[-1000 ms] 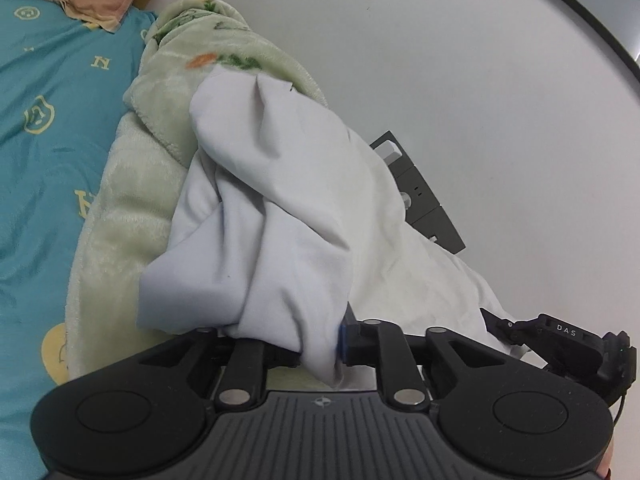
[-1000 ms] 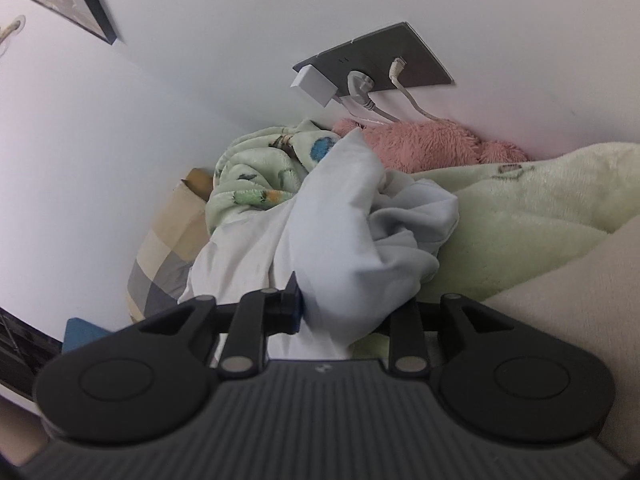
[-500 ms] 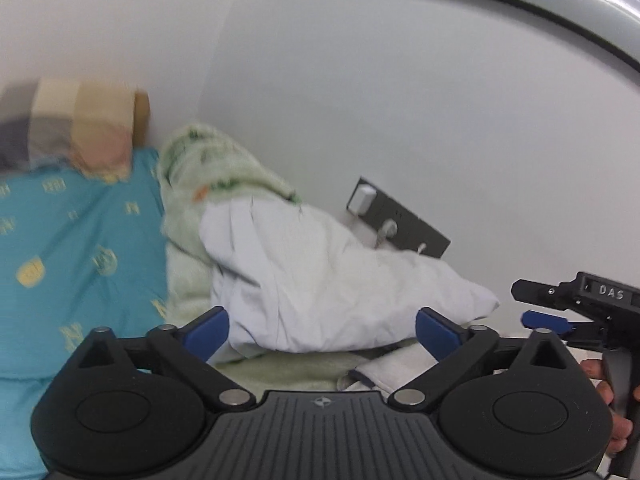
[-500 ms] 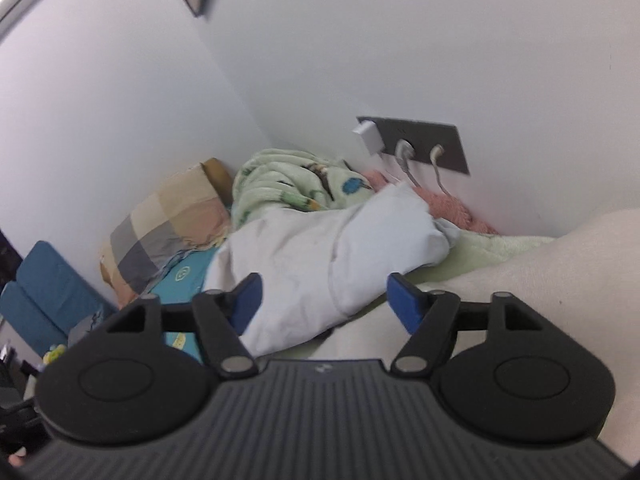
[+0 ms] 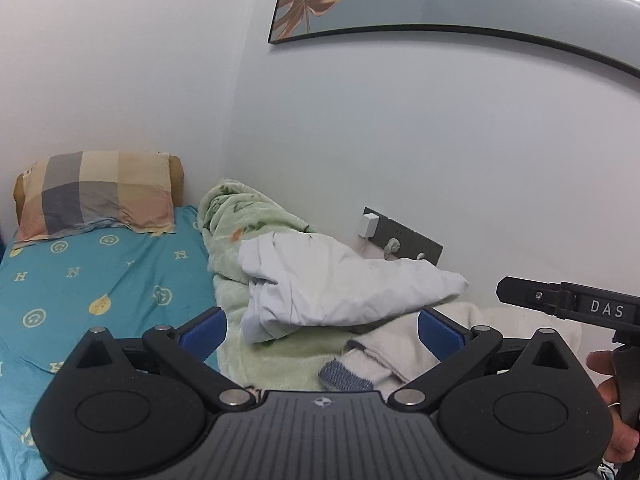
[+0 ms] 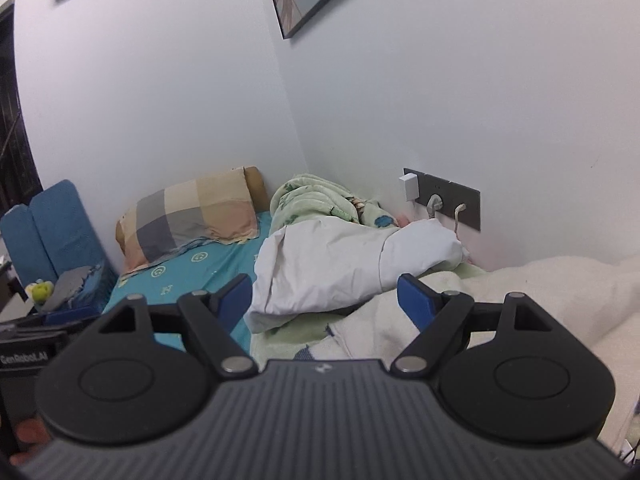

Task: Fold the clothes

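A crumpled white garment [image 5: 340, 284] lies in a loose heap on a pale green blanket [image 5: 240, 216] by the wall, with nothing holding it. In the left wrist view my left gripper [image 5: 322, 334] stands open, back from the heap, its blue pads wide apart and bare. The right wrist view shows the same white garment [image 6: 340, 268] ahead of my right gripper [image 6: 326, 302], which is also open and holds nothing. A cream fleece blanket [image 6: 520, 292] with a blue-trimmed corner lies just under both grippers.
A teal patterned sheet [image 5: 100, 276] covers the bed, with a checked pillow [image 5: 96, 192] at its head. A grey socket plate [image 6: 440, 200] with plugs sits on the wall behind the heap. A person's hand [image 5: 608, 384] shows at the right edge. Blue cushions [image 6: 52, 228] stand left of the bed.
Both grippers were shut on the white garment a second ago. They opened, let it drop onto the green blanket, and pulled back and upward.
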